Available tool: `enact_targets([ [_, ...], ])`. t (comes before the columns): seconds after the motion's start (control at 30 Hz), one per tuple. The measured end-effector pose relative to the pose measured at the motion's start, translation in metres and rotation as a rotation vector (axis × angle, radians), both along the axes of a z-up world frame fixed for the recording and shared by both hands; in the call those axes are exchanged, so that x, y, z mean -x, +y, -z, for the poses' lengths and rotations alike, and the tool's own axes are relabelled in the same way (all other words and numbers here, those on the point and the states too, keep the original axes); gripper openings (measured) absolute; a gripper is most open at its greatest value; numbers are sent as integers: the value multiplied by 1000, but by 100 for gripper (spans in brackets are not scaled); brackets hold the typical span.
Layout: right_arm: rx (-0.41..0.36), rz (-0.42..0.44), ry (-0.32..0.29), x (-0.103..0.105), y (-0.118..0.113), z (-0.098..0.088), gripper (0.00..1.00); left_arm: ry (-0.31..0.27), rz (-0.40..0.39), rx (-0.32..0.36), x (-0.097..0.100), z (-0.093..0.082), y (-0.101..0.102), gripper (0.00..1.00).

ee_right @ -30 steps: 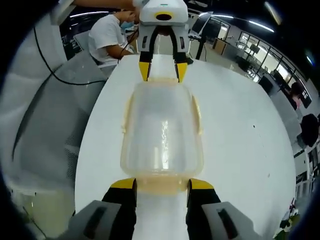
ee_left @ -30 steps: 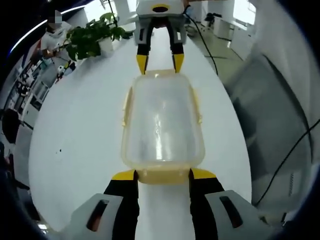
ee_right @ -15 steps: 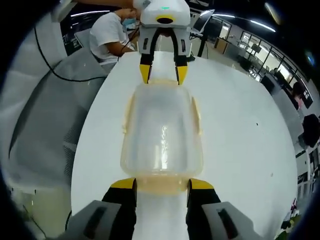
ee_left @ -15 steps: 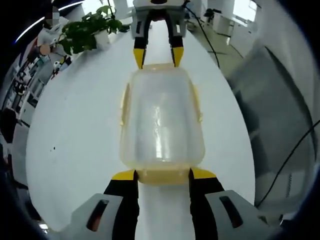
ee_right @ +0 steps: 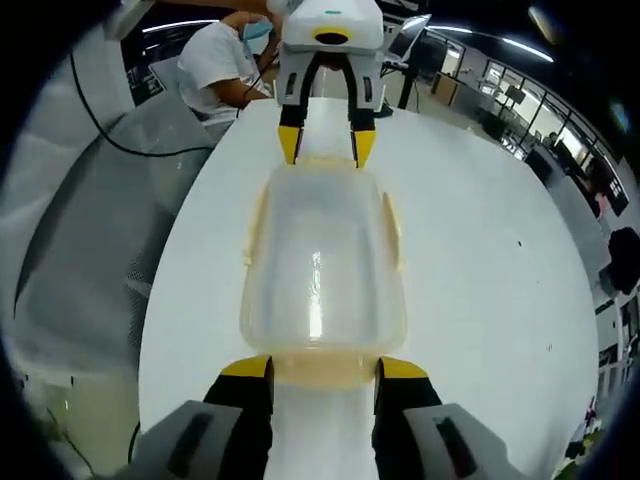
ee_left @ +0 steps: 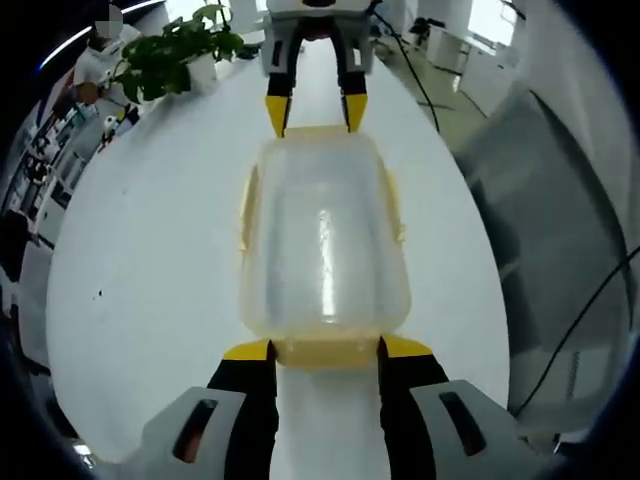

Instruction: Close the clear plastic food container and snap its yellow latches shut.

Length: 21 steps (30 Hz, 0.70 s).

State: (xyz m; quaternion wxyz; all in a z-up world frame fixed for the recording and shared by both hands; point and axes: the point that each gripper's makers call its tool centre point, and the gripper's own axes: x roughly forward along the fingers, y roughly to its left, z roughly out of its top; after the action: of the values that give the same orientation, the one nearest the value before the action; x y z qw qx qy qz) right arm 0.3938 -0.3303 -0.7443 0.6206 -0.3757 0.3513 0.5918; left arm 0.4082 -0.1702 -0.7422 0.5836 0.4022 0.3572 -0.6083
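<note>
A clear plastic food container (ee_left: 322, 240) with its lid on lies lengthwise on the white table (ee_left: 150, 260). Yellow latches (ee_left: 395, 205) run along its sides. My left gripper (ee_left: 325, 348) grips the near yellow end latch (ee_left: 325, 356), one jaw on each side of it. Facing it, my right gripper (ee_left: 315, 113) reaches the container's far end. In the right gripper view the same container (ee_right: 322, 260) lies between my right gripper (ee_right: 323, 367), shut on its end latch (ee_right: 323, 375), and my left gripper (ee_right: 325, 145) at the opposite end.
A potted plant (ee_left: 170, 60) stands at the table's far left corner. A grey padded surface (ee_left: 545, 210) with a black cable lies beside the table. A person in white (ee_right: 222, 65) sits behind the table's far end. The table edge (ee_right: 165, 300) runs close on the left.
Both views have tilted a little. In the left gripper view the right gripper's tips have drawn in against the container's far end. The container has stayed put.
</note>
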Motion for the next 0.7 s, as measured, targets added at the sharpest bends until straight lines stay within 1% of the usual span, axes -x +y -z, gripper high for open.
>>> enact_targets([
  [0.23, 7, -13, -10, 0, 0, 0, 37, 3, -7, -1, 2, 0, 0, 37],
  [0.4, 20, -4, -17, -2, -1, 1, 37, 3, -11, -3, 1, 0, 0, 38],
  [0.47, 38, -5, -14, -1, -4, 2, 36, -10, -3, -8, -1, 0, 2, 38],
  [0.5, 45, -4, -25, -3, -6, 3, 38, -16, 1, -10, -1, 0, 3, 38],
  [0.57, 47, 12, -25, -5, -8, 2, 40, -28, 22, -24, -1, 0, 8, 37],
  [0.6, 46, 14, -25, -6, -10, 0, 39, -35, 26, -35, -2, 0, 11, 38],
  [0.67, 39, 21, -26, -6, -11, -3, 37, -10, -24, -33, 0, 0, 14, 46],
  [0.7, 34, 31, -22, -6, -12, -4, 38, -9, -37, -29, -3, -1, 15, 49],
])
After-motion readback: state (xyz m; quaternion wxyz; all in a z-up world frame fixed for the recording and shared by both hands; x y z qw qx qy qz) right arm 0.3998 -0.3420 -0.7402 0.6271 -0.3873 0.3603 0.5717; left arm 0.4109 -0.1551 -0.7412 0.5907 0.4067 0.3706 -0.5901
